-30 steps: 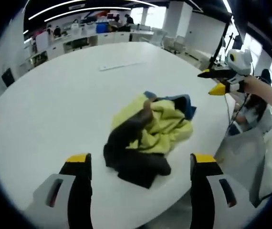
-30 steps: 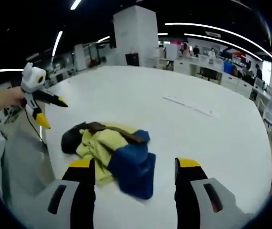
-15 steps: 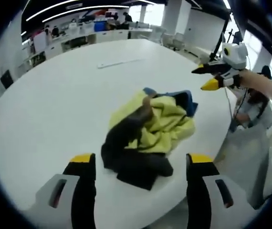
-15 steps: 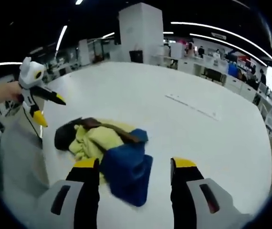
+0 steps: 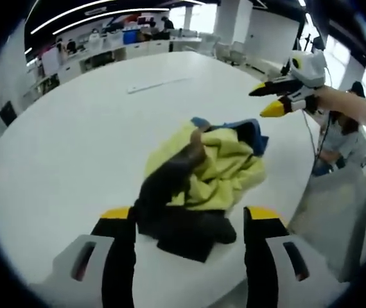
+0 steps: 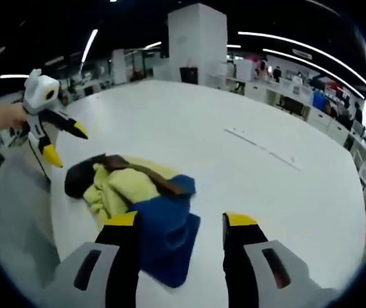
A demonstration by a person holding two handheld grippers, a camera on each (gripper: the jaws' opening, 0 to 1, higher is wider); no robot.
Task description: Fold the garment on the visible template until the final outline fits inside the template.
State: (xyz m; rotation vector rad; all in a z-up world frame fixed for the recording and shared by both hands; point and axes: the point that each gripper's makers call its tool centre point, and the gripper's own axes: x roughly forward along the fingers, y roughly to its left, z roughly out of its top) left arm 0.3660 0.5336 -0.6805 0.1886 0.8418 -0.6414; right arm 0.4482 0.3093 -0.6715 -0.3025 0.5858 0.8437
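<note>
Both grippers have closed in on the crumpled garment (image 5: 196,186). Left gripper (image 5: 189,221) jaws apart, straddling its dark end; right gripper (image 6: 178,224) jaws apart, blue end between. Grasp imminent, nothing folded.

The crumpled garment (image 5: 199,183) in front of me is pale yellow, with a dark brown part, a black part and a blue part (image 6: 164,234). It lies on a plain white table (image 5: 74,141). My left gripper (image 5: 189,221) and my right gripper (image 6: 180,224) both have black jaws with yellow tips and light grey bodies.
</note>
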